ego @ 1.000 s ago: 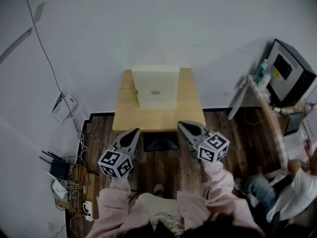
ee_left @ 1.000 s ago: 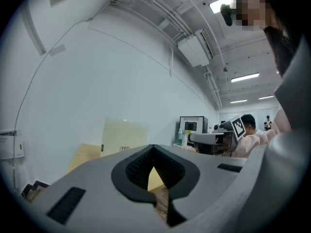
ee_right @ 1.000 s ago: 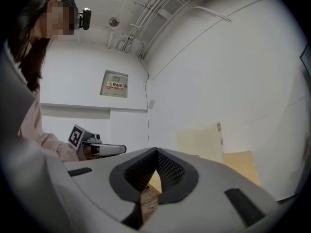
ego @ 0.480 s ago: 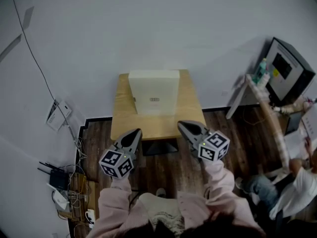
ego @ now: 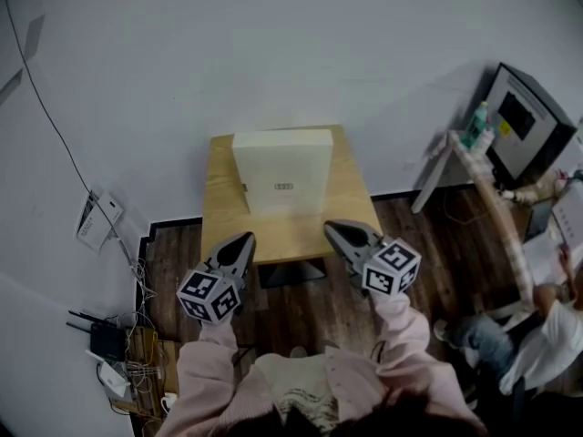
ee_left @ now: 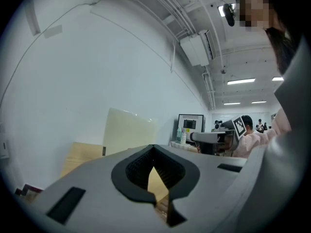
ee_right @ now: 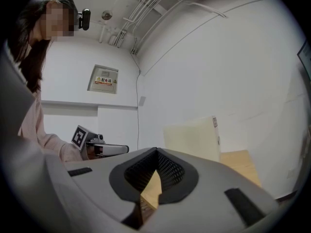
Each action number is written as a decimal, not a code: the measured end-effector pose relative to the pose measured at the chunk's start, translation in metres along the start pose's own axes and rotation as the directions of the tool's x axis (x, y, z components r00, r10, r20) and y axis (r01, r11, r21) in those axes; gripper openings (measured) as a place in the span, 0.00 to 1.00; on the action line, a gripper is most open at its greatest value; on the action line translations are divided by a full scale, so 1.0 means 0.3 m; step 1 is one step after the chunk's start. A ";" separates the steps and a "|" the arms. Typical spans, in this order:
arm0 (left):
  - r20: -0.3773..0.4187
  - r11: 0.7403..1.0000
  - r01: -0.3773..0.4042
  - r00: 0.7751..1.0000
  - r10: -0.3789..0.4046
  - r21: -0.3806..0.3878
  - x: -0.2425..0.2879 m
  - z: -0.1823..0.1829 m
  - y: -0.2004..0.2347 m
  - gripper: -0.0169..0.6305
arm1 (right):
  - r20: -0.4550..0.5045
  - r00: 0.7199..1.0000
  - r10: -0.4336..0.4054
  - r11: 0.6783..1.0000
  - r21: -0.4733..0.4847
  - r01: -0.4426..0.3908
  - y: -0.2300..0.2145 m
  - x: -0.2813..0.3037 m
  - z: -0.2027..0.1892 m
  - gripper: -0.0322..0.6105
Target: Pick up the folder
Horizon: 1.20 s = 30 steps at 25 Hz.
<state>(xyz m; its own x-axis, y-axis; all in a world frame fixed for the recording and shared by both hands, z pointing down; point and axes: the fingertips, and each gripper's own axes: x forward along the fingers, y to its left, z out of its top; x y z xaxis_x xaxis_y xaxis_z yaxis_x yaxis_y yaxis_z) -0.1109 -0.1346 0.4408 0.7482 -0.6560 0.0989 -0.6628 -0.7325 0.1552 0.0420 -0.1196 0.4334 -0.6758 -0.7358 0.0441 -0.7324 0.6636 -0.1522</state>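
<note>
Folder (ego: 282,167) stands upright at far edge of table (ego: 223,217), by wall (ego: 273,53). Left gripper (ego: 242,240) and right gripper (ego: 332,228), both clenched and empty, hover at near edge; bare top between.

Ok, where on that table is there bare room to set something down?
Bare wood lies between the folder and the front edge of the table, with narrow strips at the folder's left and right. The left gripper and right gripper crowd the front corners.

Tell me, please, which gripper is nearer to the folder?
Right, by a little. The right gripper hovers just off the folder's near right corner; the left gripper sits slightly farther back, off its near left corner. Neither touches it.
</note>
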 end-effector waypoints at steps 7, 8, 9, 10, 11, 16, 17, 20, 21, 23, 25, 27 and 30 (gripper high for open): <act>-0.007 1.000 0.010 1.000 -0.010 -0.017 0.035 -0.014 0.019 0.02 | -0.014 1.000 -0.011 1.000 0.007 0.011 -0.038 0.020 -0.008 0.03; -0.006 1.000 0.009 1.000 -0.009 -0.019 0.041 -0.014 0.023 0.02 | -0.015 1.000 -0.010 1.000 0.006 0.010 -0.045 0.024 -0.006 0.03; -0.005 1.000 0.007 1.000 -0.007 -0.020 0.048 -0.013 0.027 0.02 | -0.016 1.000 -0.006 1.000 0.004 0.006 -0.052 0.030 -0.004 0.03; -0.004 1.000 0.004 1.000 -0.004 -0.022 0.057 -0.013 0.033 0.02 | -0.018 1.000 0.000 1.000 0.004 0.001 -0.060 0.038 -0.004 0.03; -0.005 1.000 0.002 1.000 -0.002 -0.023 0.066 -0.013 0.040 0.02 | -0.020 1.000 0.004 1.000 0.005 -0.004 -0.070 0.046 -0.006 0.03; -0.021 1.000 -0.012 1.000 0.012 -0.025 0.119 -0.013 0.078 0.02 | -0.040 0.999 0.017 1.000 0.014 -0.017 -0.132 0.081 -0.010 0.03; -0.021 1.000 -0.016 1.000 0.015 -0.024 0.133 -0.010 0.087 0.02 | -0.043 0.999 0.019 1.000 0.012 -0.018 -0.147 0.088 -0.006 0.03; -0.028 0.999 -0.021 0.999 0.021 -0.025 0.177 -0.010 0.114 0.02 | -0.047 0.999 0.025 1.000 0.018 -0.024 -0.194 0.110 -0.008 0.03; -0.033 0.999 -0.023 0.999 0.022 -0.026 0.190 -0.015 0.122 0.02 | -0.049 0.998 0.027 0.999 0.023 -0.026 -0.210 0.117 -0.012 0.03; -0.043 0.999 -0.026 0.999 0.025 -0.030 0.214 -0.024 0.135 0.02 | -0.057 0.998 0.034 0.999 0.034 -0.032 -0.236 0.130 -0.019 0.03; -0.047 0.999 -0.027 0.999 0.026 -0.029 0.239 -0.026 0.146 0.02 | -0.062 0.997 0.044 0.998 0.037 -0.042 -0.261 0.144 -0.018 0.03; -0.045 0.999 -0.027 0.999 0.026 -0.027 0.263 -0.023 0.156 0.02 | -0.065 0.997 0.050 0.998 0.033 -0.048 -0.286 0.157 -0.013 0.03; -0.052 0.999 -0.037 0.998 0.036 -0.020 0.292 -0.027 0.174 0.02 | -0.083 0.995 0.048 0.999 0.022 -0.046 -0.323 0.171 -0.020 0.03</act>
<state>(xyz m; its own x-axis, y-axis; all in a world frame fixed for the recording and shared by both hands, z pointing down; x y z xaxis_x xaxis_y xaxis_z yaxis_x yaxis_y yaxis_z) -0.0798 -0.2288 0.4655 0.7243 -0.6718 0.1552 -0.6895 -0.7037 0.1715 0.0777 -0.2208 0.4563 -0.7146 -0.6894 0.1188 -0.6985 0.6938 -0.1756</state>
